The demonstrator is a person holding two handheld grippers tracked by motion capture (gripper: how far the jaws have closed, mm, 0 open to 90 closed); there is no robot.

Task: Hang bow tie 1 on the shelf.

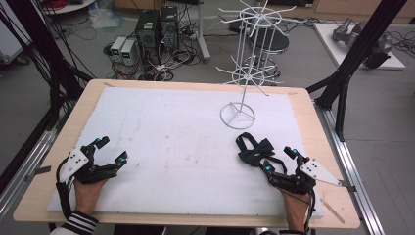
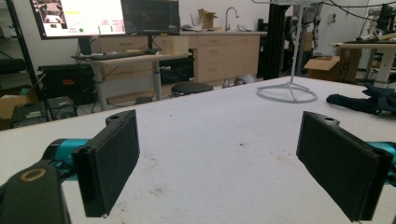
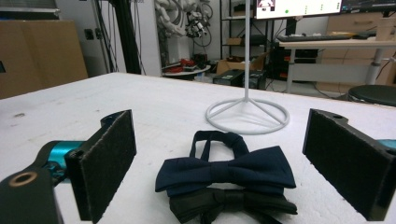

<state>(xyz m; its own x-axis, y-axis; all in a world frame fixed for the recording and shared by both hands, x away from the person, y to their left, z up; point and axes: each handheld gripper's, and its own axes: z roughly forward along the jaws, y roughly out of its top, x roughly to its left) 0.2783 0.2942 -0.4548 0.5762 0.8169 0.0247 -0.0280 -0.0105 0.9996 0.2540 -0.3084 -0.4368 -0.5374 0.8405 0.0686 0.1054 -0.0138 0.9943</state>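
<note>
Your right gripper (image 1: pixel 279 159) is open, jaws spread wide, resting low at the near right of the surface (image 1: pixel 171 147). Two bow ties lie just ahead of it: a navy bow tie (image 3: pixel 227 171) sits on top of a darker bow tie (image 3: pixel 233 203), touching, w/ the navy one's strap looping back toward the rack. In the right gripper view both ties lie between the jaws but the pads aren't touching them. From the high view the ties (image 1: pixel 254 148) read as one dark bundle just left of the gripper tips.

The white wire rack (image 1: pixel 244 68) stands upright beyond the ties, its ring base (image 3: pixel 246 114) on the surface near them but apart. Its arms look bare.

Your left gripper (image 1: pixel 111 150) is also open, jaws wide, holding nothing. It's at the near left of the surface, well apart from the ties and rack. In the left gripper view the rack base (image 2: pixel 286 92) and a bit of the ties (image 2: pixel 359 100) show far off at right.

The white surface has a few faint smudges mid-area.
</note>
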